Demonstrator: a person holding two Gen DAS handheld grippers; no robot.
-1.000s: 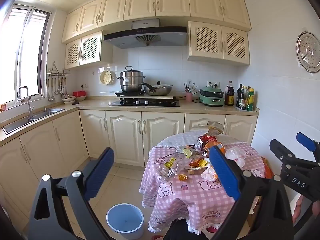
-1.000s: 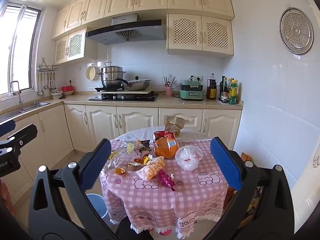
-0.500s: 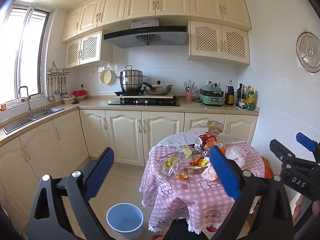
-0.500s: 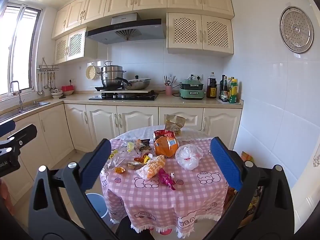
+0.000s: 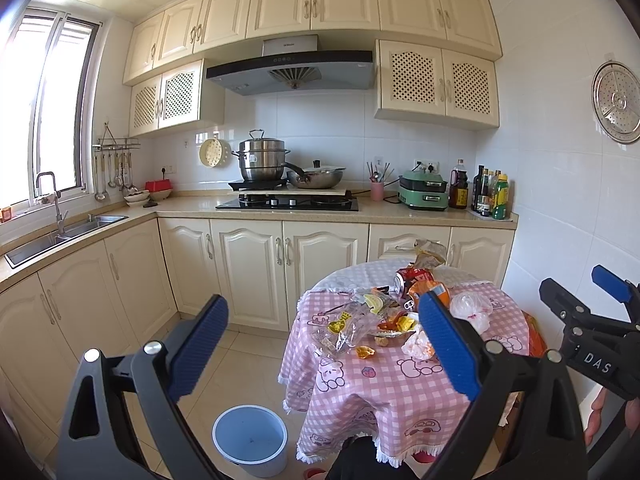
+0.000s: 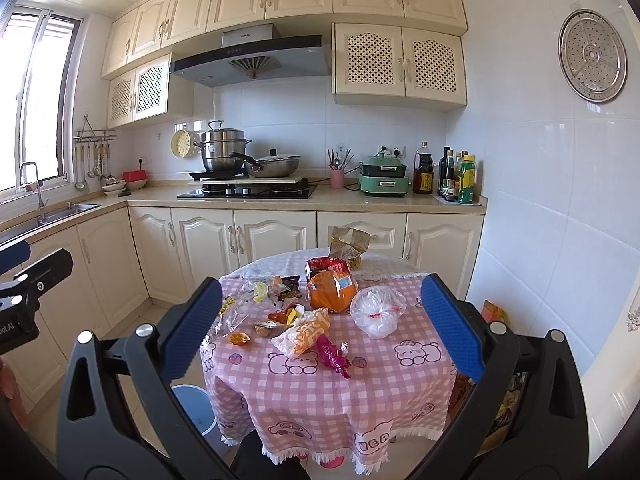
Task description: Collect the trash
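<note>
Trash [image 6: 304,316] lies heaped on the round counter [image 6: 400,384] with the pink checked cloth, spread from its middle toward the side facing the stove, with nothing yet picked up. Taking the orange bag [image 6: 331,290] at the heap's centre as the landmark: a crumpled clear plastic bag [image 6: 378,311] sits just beside it on the side toward the tiled wall, a red packet [image 6: 326,266] and a brown paper bag [image 6: 349,242] stand behind it, a magenta wrapper [image 6: 334,356] and an orange-and-white wrapper [image 6: 306,330] lie in front of it, and clear film with small yellow and amber scraps trails off toward the sink side. The blue bin [image 5: 250,440] stands on the floor below the counter on that same sink side, presumably so that pieces can be dropped into it with a short swing. Both sets of tongs are spread wide and hold nothing: the left tongs [image 5: 320,344] look past the counter's sink-side edge, the right tongs [image 6: 320,328] frame the heap squarely, likely lined up for a first pick. Much is hard to read: the small scraps beside the orange bag overlap too closely to name, the right view shows only a sliver of the bin behind its own finger, and a dark shape at the counter's near foot is cut off in both views.
</note>
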